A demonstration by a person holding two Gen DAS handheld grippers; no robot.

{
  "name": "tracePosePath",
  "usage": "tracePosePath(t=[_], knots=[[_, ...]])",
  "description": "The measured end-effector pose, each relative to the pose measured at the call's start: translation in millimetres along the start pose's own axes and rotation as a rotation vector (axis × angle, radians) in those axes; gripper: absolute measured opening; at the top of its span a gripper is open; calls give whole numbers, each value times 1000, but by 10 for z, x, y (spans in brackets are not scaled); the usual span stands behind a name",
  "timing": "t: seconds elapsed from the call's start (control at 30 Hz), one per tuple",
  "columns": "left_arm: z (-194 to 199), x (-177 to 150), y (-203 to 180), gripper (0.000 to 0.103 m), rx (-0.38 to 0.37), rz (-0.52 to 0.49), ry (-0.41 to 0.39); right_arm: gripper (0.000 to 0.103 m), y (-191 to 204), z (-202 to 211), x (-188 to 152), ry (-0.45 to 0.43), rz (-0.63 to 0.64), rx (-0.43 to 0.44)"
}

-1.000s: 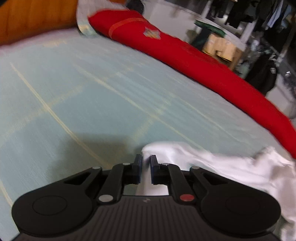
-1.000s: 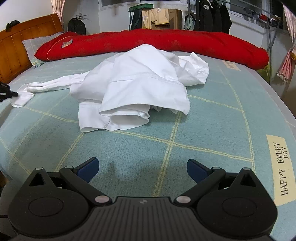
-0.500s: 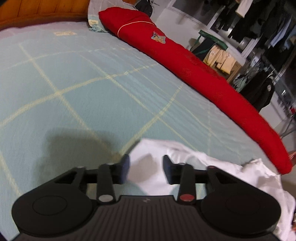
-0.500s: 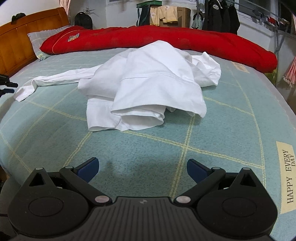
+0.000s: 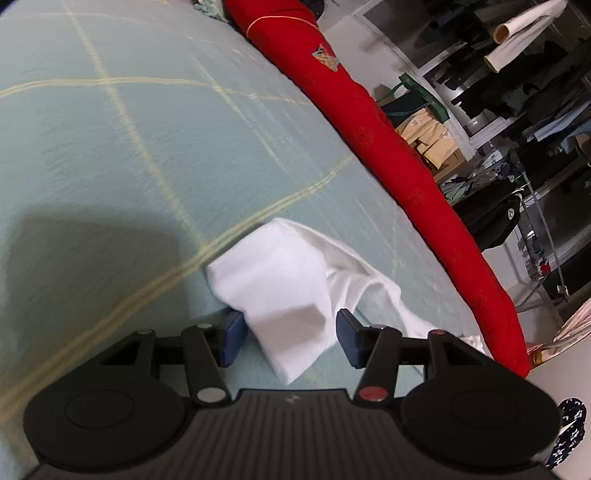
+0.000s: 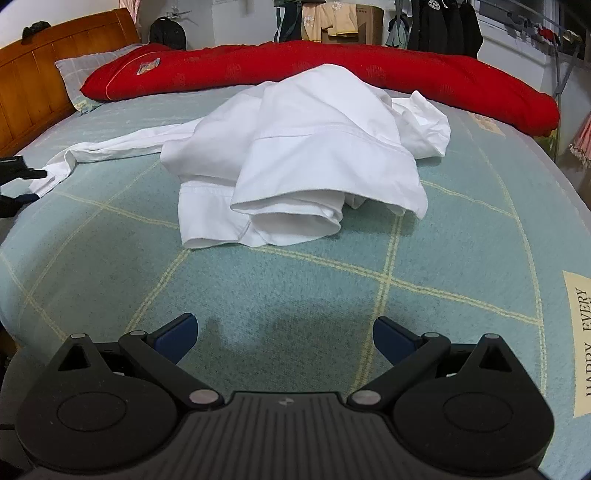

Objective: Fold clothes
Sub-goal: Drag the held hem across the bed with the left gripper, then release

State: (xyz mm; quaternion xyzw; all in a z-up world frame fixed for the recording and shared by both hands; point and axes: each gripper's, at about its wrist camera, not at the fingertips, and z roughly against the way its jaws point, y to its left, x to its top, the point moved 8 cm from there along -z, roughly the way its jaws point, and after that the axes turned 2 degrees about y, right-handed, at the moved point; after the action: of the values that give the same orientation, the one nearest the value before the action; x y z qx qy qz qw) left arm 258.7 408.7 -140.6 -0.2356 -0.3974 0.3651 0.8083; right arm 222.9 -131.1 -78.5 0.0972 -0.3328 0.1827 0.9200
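Now that its jaws have just been opening, the left gripper (image 5: 288, 338) stands half-wide around the sleeve cuff (image 5: 280, 280), no longer pinching it, so the sleeve lies released, stretched across the bed (image 6: 295, 295). With the right gripper (image 6: 284, 341) spread wide and empty, the crumpled white shirt (image 6: 306, 155) remains unfolded mid-bed.

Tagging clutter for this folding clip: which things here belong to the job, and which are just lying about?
Job:
white shirt
its sleeve cuff
left gripper, open
right gripper, open

Lying about:
red bolster
grey pillow
hanging clothes
cardboard boxes
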Motion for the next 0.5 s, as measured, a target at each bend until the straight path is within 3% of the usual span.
tracePosePath(t=[0.37,0.4,0.5], knots=[[-34,-85,-35,53,-44,22,-32,103,101,-48,15,8,24,21],[-73,-51,-46,50,-26,19,-35,103,98,-52,16,7,20,21],[-161,-7,-70,13,79,-1,-44,103,112,-33,24,-2,8,29]])
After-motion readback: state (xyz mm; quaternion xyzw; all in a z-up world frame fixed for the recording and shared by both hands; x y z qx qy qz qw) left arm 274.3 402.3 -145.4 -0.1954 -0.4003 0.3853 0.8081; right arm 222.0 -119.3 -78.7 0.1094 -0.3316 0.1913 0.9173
